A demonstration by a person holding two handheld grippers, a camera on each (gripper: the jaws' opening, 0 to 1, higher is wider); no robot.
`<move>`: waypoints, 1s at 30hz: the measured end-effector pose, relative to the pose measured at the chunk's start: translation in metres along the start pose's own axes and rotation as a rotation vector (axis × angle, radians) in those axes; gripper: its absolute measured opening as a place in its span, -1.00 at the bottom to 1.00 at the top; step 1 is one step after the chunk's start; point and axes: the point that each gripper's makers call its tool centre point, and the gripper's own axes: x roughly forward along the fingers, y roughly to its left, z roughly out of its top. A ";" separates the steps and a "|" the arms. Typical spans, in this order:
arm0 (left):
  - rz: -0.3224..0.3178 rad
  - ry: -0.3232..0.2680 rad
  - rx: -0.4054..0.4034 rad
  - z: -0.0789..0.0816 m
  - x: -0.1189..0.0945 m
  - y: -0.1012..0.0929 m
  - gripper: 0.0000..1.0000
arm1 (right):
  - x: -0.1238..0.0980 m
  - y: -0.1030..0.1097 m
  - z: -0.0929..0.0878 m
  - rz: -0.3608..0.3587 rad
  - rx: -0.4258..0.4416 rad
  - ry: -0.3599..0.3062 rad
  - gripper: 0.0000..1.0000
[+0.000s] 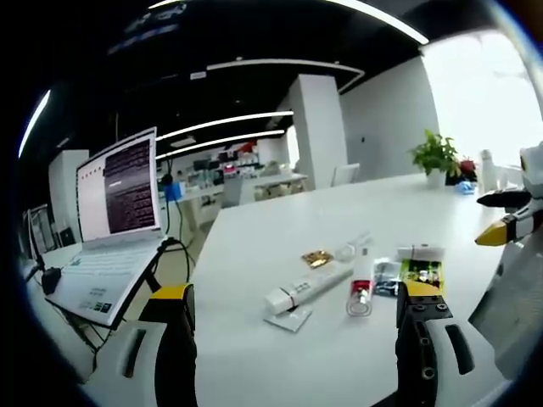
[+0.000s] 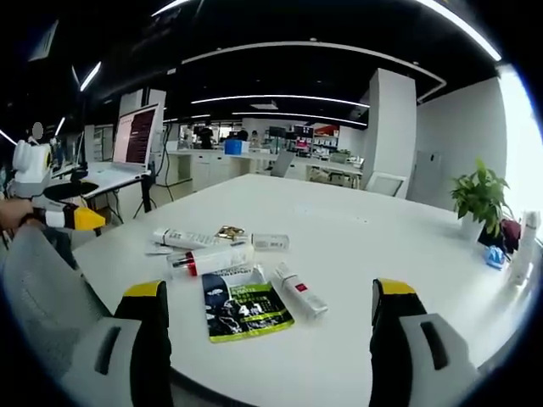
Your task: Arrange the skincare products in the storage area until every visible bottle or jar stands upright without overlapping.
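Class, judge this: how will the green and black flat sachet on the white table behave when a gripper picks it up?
The green and black sachet looks thin and flat, so it is probably floppy and light. Lying flush on the white table, its edges may be hard to pinch. It seems unlikely to stand upright unaided.

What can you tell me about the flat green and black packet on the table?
The packet is a flat, glossy sachet with a black upper part showing a masked face and a green lower part printed "4in1". It lies flat on the white table, near its front edge. A white tube lies along its right side, and a red-capped tube lies just behind it.
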 end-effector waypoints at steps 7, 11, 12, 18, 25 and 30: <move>-0.001 0.003 0.000 0.000 0.000 0.000 0.94 | 0.000 0.000 0.000 -0.001 0.000 0.003 1.00; -0.002 0.004 0.002 0.000 0.000 0.000 0.94 | 0.000 0.001 0.000 0.002 0.001 0.007 1.00; -0.003 0.005 0.002 0.000 0.000 -0.001 0.94 | 0.000 0.001 0.000 0.002 0.000 0.008 1.00; -0.002 0.010 0.005 0.000 0.000 0.000 0.94 | 0.001 -0.001 0.000 -0.003 -0.001 0.013 1.00; -0.002 0.024 0.016 -0.001 0.002 0.000 0.94 | 0.001 0.000 -0.002 0.000 -0.012 0.030 1.00; -0.019 0.025 -0.059 0.001 0.001 0.002 0.94 | 0.002 -0.001 -0.004 -0.001 -0.023 0.049 1.00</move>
